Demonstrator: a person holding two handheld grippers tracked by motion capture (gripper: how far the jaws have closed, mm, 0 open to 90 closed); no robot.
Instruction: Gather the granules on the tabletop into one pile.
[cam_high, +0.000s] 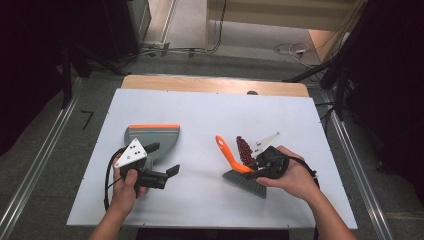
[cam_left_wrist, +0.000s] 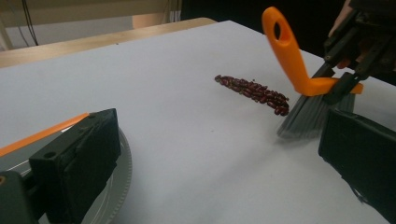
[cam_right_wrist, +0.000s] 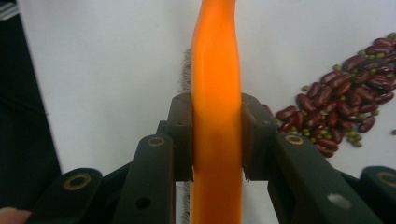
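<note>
Right gripper (cam_right_wrist: 216, 140) clamped on my brush (cam_high: 239, 165) at its stiff orange handle, light, soft bristles beside beans (cam_high: 244, 149)

Brush (cam_right_wrist: 215, 93) handle cut off top & bottom, bristles mostly hidden behind right tongs (cam_right_wrist: 216, 135)

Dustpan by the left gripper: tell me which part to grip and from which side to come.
Grip the dustpan at its narrow grey rear end, coming from the person's side with the left gripper. Its orange lip faces away toward the table's far edge, and the wide tray looks too broad for the jaws.
</note>
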